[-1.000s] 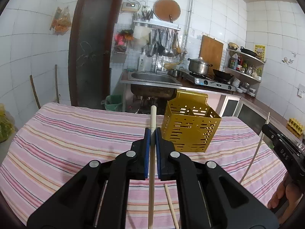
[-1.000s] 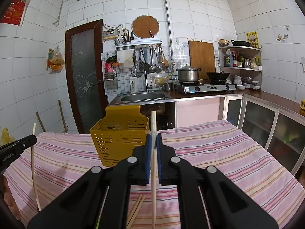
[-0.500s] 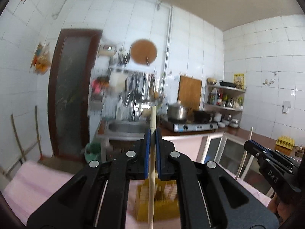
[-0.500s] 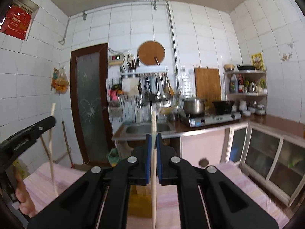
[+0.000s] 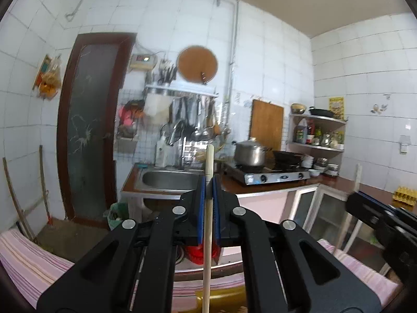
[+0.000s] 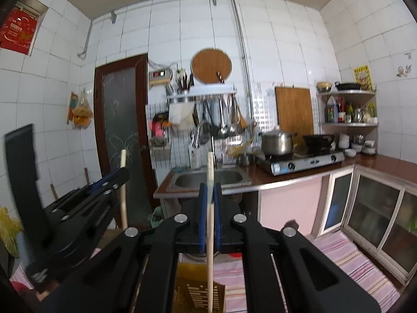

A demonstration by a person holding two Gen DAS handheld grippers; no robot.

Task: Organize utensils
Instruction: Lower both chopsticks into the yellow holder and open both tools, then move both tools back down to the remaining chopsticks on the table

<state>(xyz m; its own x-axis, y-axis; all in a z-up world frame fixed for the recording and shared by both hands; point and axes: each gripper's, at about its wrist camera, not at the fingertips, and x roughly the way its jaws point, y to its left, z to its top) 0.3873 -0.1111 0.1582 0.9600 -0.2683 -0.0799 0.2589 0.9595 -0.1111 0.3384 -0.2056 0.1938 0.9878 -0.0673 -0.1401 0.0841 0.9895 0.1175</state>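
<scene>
White-tiled kitchen walls [image 6: 286,26], dark glazed door [image 5: 88,130], steel sink [image 6: 208,178], gas stove [image 5: 273,176], corner shelves [image 6: 346,109]

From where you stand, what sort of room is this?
Most likely a home kitchen: a stainless steel sink set in the counter, a lidded metal pot on a tabletop gas stove, and ladles hanging on a wall rack against white tiles.

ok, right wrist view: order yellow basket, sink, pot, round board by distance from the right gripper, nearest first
1. Yellow basket, right below the right gripper, on the striped cloth.
2. Sink, straight ahead at the counter's near edge.
3. Pot, ahead to the right, on the stove.
4. Round board, high on the back wall.
</scene>
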